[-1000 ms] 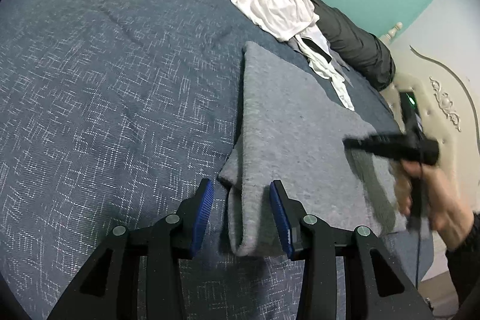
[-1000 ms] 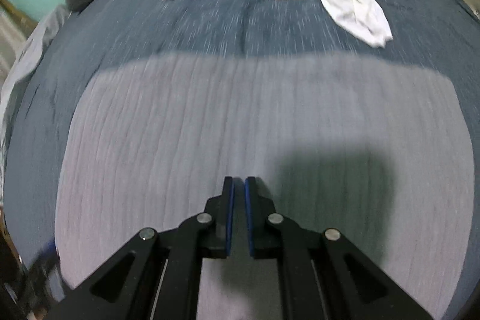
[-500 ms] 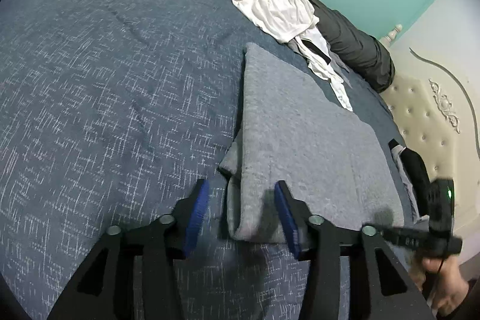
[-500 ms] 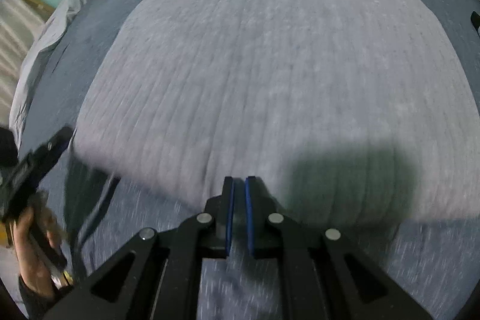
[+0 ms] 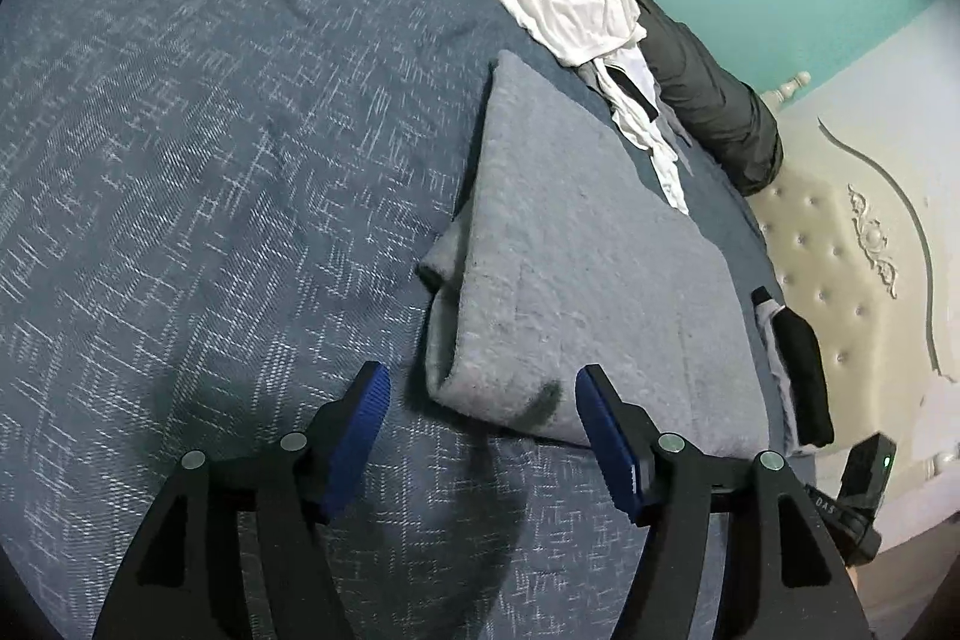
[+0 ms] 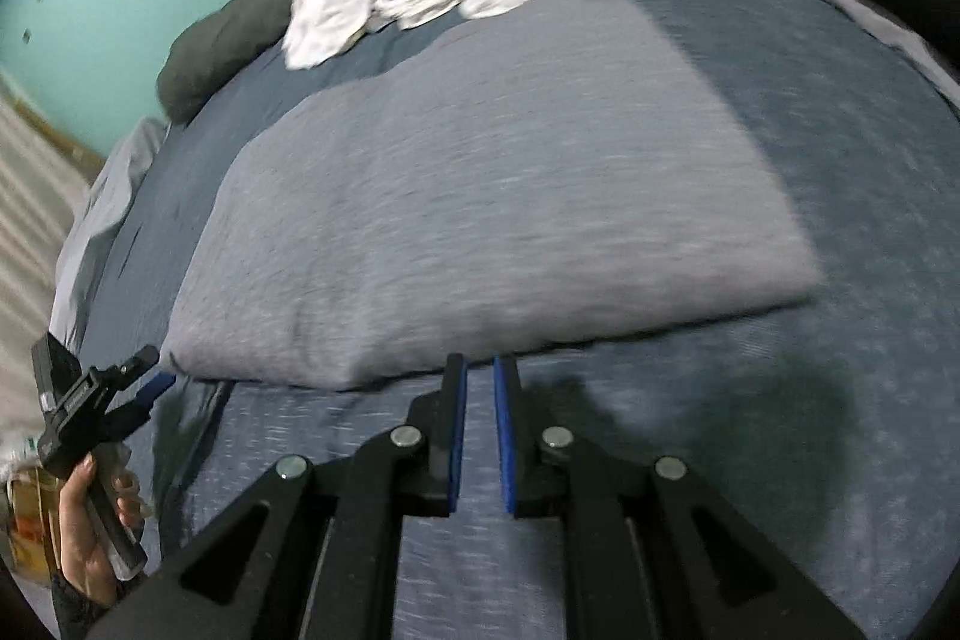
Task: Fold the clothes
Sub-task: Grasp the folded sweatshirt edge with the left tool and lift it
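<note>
Judging from how things lie, the main risk sits at the near corner of the folded grey garment [image 5: 576, 256], where an under-layer pokes out past the fold on the side toward the open middle of the bed [image 5: 180, 148]. If that corner is pinched through the top layer only, the stack may be peeled apart and the fold undone; if the pinch goes too deep, the blue bedspread could be caught with it. A drag along the bed rather than a lift would likely skew the edges.

The left gripper [image 5: 480, 436] is pitched down at the bed just short of that corner, and its jaws have just been opening; they are now set wide apart, with nothing pressed between the pads and the garment's edge lying just beyond their tips. The right gripper [image 6: 479, 430] is held above bare bedspread just before the garment's long near edge, tilted downward, jaws almost together and empty. In its view, the person's left hand [image 6: 90, 532] is seen wrapped around the other gripper's handle at the bed's side edge.

Farther off, a crumpled white garment [image 5: 570, 4] is left unfolded near the bed's far edge, against a dark rolled blanket [image 5: 708, 94].
</note>
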`<move>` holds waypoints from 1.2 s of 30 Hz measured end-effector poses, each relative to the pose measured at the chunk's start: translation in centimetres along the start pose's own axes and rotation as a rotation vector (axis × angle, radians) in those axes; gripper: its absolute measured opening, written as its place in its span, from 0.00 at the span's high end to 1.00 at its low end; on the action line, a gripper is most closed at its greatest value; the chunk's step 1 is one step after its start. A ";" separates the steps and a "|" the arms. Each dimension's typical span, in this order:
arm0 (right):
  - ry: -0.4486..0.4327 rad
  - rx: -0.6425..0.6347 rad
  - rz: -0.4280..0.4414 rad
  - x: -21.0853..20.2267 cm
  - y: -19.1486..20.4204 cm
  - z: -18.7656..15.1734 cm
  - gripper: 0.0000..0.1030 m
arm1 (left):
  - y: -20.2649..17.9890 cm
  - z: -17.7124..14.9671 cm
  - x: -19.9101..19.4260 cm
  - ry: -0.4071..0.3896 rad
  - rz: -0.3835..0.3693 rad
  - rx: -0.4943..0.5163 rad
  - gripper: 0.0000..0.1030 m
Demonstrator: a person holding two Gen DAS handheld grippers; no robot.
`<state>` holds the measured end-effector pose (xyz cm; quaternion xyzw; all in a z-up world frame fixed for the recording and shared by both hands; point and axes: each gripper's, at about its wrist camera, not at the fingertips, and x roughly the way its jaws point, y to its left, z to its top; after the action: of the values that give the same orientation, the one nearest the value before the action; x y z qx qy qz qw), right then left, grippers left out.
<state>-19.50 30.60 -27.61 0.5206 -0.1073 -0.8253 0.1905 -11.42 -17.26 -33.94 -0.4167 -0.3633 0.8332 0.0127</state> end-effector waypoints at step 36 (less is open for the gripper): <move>-0.127 0.134 0.000 -7.1 -8.7 2.0 0.91 | -9.2 2.2 1.1 -0.125 -0.140 0.094 0.92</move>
<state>-20.33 41.47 -24.17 0.4790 -0.1741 -0.8475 0.1482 -16.23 -11.43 -28.15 -0.3363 -0.3519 0.8709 0.0678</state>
